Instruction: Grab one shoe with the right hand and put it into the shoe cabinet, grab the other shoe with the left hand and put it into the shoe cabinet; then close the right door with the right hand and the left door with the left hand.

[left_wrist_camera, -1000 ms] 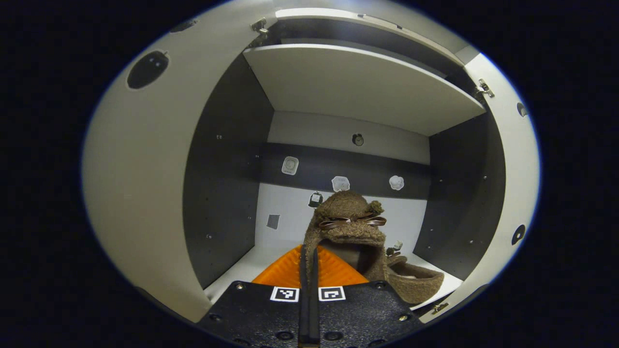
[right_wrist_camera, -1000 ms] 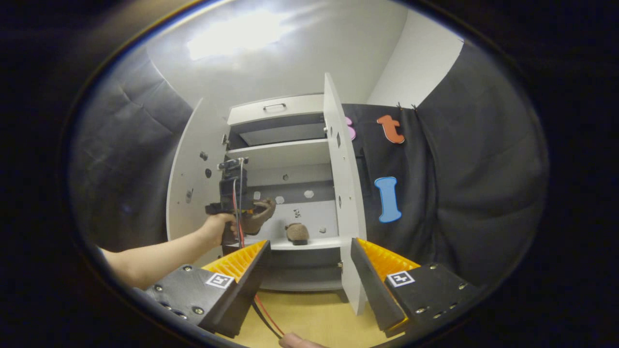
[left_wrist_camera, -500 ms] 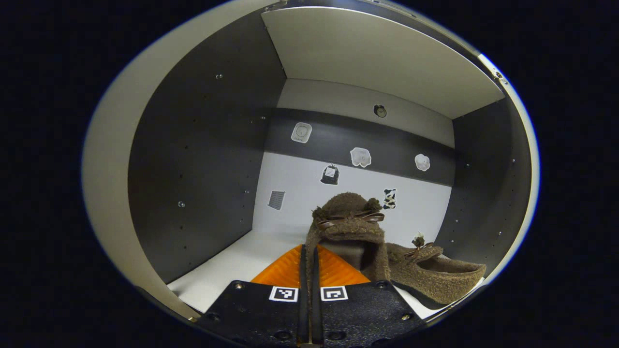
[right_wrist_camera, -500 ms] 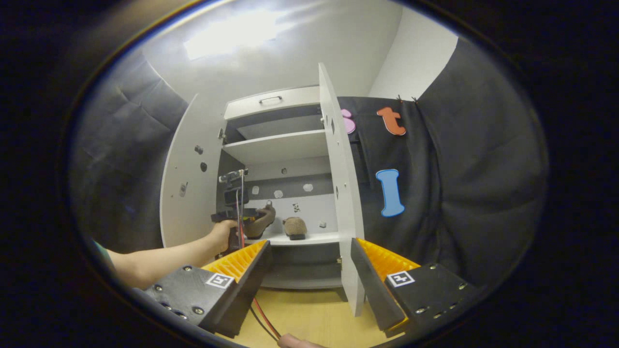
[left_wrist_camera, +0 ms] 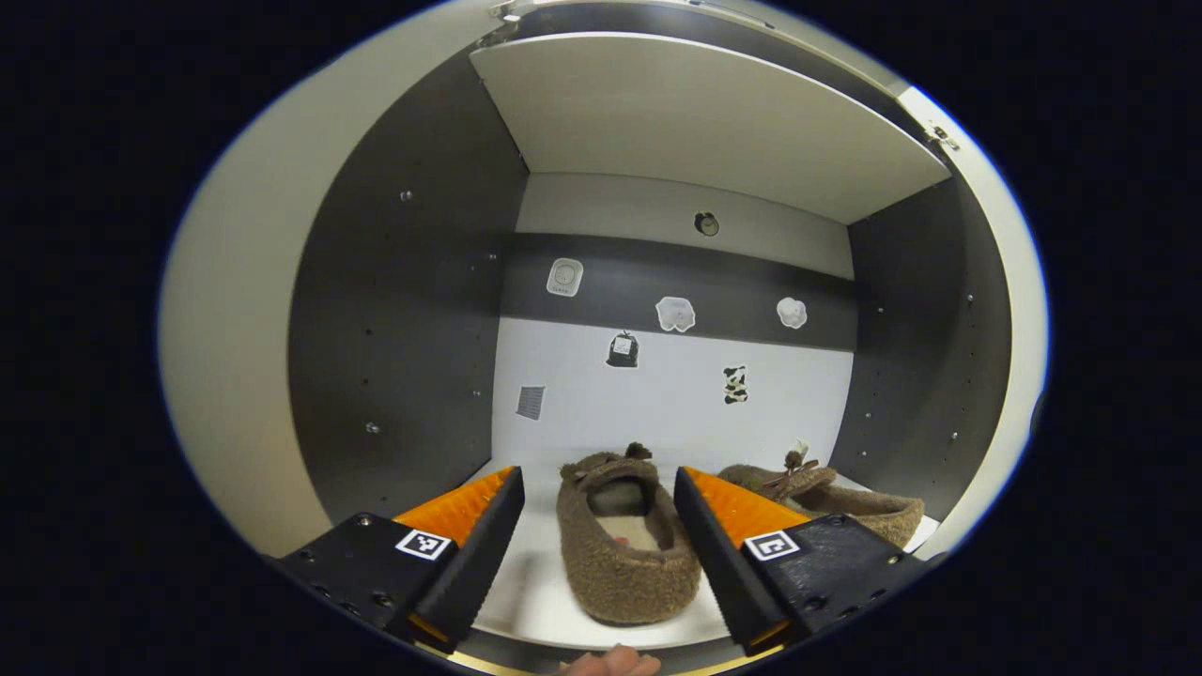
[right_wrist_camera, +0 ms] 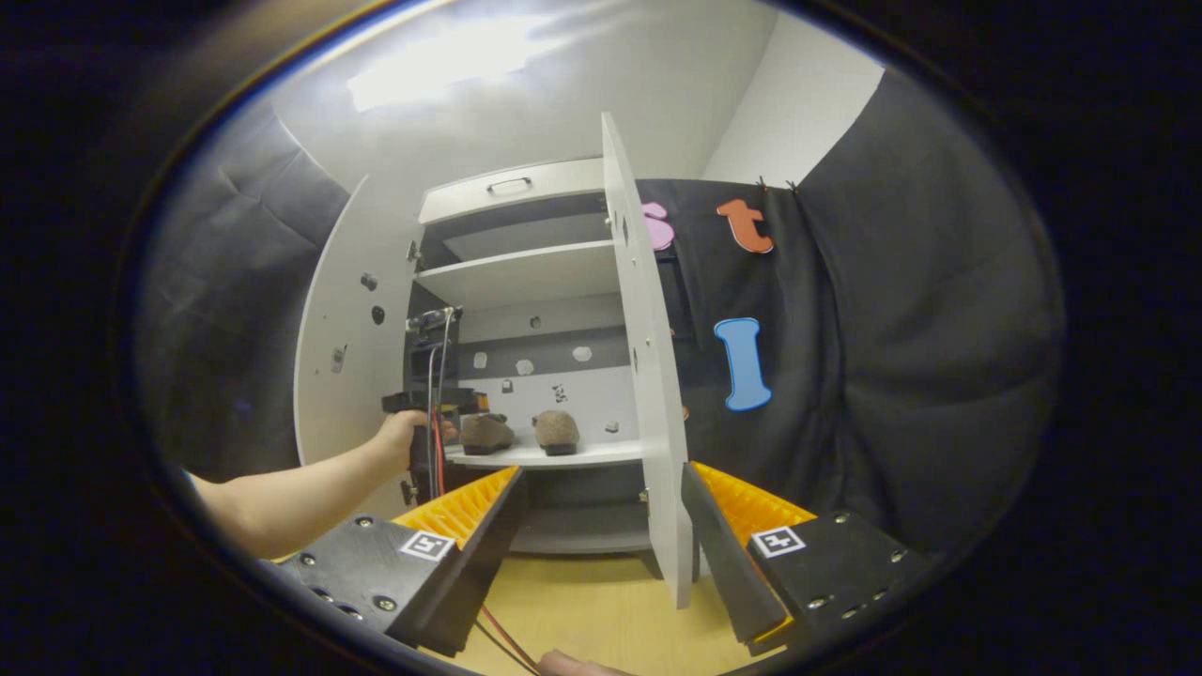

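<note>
Inside the shoe cabinet, a brown fuzzy shoe (left_wrist_camera: 624, 554) lies flat on the white shelf (left_wrist_camera: 526, 591), heel toward me. My left gripper (left_wrist_camera: 597, 483) is open, a finger on either side of that shoe and not pressing it. The second brown shoe (left_wrist_camera: 845, 507) rests on the shelf to its right. In the right gripper view both shoes (right_wrist_camera: 485, 432) (right_wrist_camera: 556, 430) sit side by side on the shelf (right_wrist_camera: 582, 454), with a hand holding the left gripper (right_wrist_camera: 434, 404) just in front. My right gripper (right_wrist_camera: 601, 474) is open and holds nothing, well back from the cabinet.
Both cabinet doors stand open: the left door (right_wrist_camera: 343, 319) swung wide, the right door (right_wrist_camera: 648, 376) edge-on toward me. An upper shelf (left_wrist_camera: 704, 122) roofs the compartment. A drawer with a handle (right_wrist_camera: 512, 185) tops the cabinet. Wooden floor (right_wrist_camera: 592, 610) lies in front.
The left gripper has opened and let go of the shoe, which now lies flat on the shelf beside the other one. The right gripper has stayed open, drifting slightly.
</note>
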Motion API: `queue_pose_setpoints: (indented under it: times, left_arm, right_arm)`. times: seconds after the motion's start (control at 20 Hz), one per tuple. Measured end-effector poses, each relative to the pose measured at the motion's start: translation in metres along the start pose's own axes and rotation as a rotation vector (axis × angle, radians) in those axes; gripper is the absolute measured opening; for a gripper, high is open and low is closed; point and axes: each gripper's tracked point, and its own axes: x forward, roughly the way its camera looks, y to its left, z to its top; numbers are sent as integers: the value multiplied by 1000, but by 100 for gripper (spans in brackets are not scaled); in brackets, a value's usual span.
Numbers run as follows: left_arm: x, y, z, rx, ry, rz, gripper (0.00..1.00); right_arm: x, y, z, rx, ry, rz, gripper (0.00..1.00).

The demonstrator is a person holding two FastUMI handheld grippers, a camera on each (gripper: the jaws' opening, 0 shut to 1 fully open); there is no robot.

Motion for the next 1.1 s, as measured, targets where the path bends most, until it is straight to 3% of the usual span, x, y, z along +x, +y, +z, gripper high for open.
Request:
queue_pose_setpoints:
  times: [0.15, 0.65, 0.85, 0.95, 1.1]
  left_arm:
    - [-30, 4, 11, 9, -19, 3, 96]
    - [-184, -4, 41, 43, -86, -157, 96]
    - [-252, -6, 26, 3, -60, -242, 93]
    - [-277, 3, 19, 0, -64, -247, 96]
    - [-310, 16, -7, -18, -15, -241, 93]
  right_arm:
    - [-7, 1, 0, -5, 8, 1, 98]
    - [-27, -37, 44, -37, -10, -81, 99]
    - [-24, -63, 56, -146, 14, -85, 99]
    - [-18, -86, 63, -202, 35, -119, 99]
    - [-10, -113, 76, -198, 58, -150, 99]
